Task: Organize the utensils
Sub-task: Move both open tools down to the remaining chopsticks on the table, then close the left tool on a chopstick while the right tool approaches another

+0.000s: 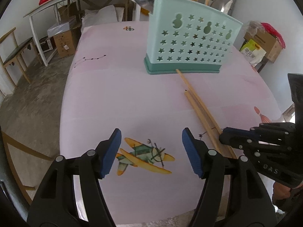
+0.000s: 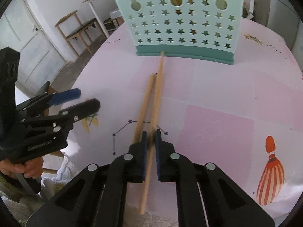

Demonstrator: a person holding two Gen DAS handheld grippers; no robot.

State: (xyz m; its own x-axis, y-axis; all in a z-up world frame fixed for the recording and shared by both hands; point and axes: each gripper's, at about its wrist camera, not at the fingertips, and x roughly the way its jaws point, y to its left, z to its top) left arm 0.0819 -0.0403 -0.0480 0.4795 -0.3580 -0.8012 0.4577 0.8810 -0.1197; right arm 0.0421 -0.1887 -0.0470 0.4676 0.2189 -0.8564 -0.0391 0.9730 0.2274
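Right gripper (image 2: 151, 138) clenched on one chopstick (image 2: 158, 87) near the table's (image 2: 217, 94) front edge, long axis pointing straight at the holder (image 2: 181, 19) ahead. Second chopstick (image 2: 144, 102) just beside it. Left gripper (image 1: 151, 151) released, empty, farther off.

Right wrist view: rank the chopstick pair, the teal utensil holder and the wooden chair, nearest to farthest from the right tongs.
1. chopstick pair: one stick sits between the right tongs, the other just left of it.
2. teal utensil holder: straight ahead, at the sticks' far tips.
3. wooden chair: beyond the table, upper left.
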